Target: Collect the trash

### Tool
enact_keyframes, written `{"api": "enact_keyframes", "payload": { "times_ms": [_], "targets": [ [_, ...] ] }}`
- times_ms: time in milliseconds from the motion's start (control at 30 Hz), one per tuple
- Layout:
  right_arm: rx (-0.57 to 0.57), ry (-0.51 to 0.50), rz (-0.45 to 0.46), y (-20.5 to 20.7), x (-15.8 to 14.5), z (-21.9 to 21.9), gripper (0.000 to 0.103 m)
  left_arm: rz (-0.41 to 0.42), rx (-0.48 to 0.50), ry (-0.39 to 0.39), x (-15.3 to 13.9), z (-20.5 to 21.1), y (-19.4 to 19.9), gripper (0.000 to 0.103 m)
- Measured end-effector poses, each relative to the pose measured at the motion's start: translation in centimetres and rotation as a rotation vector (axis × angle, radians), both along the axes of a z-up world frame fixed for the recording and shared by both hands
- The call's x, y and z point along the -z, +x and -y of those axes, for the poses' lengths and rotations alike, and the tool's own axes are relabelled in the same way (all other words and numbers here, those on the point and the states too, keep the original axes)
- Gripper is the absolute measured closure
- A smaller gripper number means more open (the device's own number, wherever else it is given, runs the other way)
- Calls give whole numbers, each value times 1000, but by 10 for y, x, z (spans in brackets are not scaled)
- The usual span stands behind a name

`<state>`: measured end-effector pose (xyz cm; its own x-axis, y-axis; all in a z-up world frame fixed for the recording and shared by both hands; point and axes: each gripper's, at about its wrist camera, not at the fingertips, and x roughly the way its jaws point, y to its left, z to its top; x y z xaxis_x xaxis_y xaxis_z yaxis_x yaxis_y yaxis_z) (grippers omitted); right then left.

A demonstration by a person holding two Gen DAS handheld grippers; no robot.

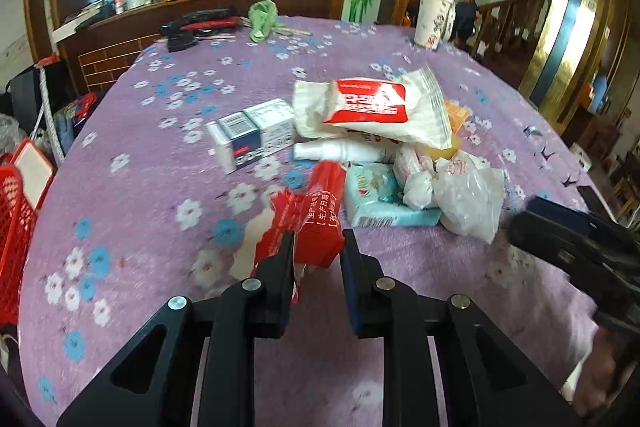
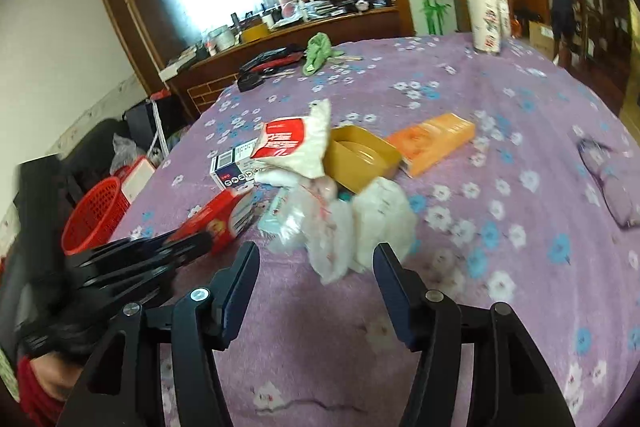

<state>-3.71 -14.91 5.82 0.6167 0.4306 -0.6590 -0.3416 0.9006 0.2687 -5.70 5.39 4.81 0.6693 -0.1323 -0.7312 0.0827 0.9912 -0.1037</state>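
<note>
A heap of trash lies on the purple flowered tablecloth (image 1: pixel 160 187): a red and white bag (image 1: pixel 380 107), a blue and white box (image 1: pixel 252 135), a pale blue tissue pack (image 1: pixel 376 199) and crumpled white plastic (image 1: pixel 468 195). My left gripper (image 1: pixel 318 241) is shut on a torn red wrapper (image 1: pixel 312 223) and holds it just above the cloth. My right gripper (image 2: pixel 316 255) is open, its fingers either side of the crumpled white plastic (image 2: pixel 360 227). The red wrapper (image 2: pixel 216 223) shows at the left gripper's tip in the right wrist view.
A red plastic basket (image 2: pixel 96 219) stands on the floor off the table's left edge, also in the left wrist view (image 1: pixel 12 227). A yellow tin (image 2: pixel 360 159), an orange box (image 2: pixel 436 143), glasses (image 2: pixel 608 183), a paper cup (image 2: pixel 486 19) and a green cloth (image 2: pixel 318 53) are on the table.
</note>
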Motion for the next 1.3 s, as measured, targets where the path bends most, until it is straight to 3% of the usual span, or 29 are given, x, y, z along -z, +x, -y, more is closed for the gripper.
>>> {"api": "enact_keyframes", "payload": {
  "times_ms": [100, 167, 200, 333, 533, 833, 1300],
  "targets": [
    [-8, -39, 13, 9, 5, -15, 40, 16, -23, -10, -2, -12, -11, 83],
    [-9, -78, 5, 13, 12, -24, 52, 20, -32, -8, -1, -16, -15, 83],
    [-12, -89, 0, 14, 14, -28, 68, 17, -33, -7, 0, -18, -16, 83],
    [-13, -111, 15, 5, 16, -29, 82, -3, -36, -9, 9, -23, -14, 82],
    [-40, -88, 61, -20, 4, -21, 83, -17, -40, -11, 17, -22, -8, 82],
    [-78, -37, 57, -32, 2, -25, 83, 46, -60, -7, -2, -23, -25, 83],
    [-116, -41, 37, -37, 2, -36, 83, 64, -71, -26, -12, -31, -38, 83]
  ]
}}
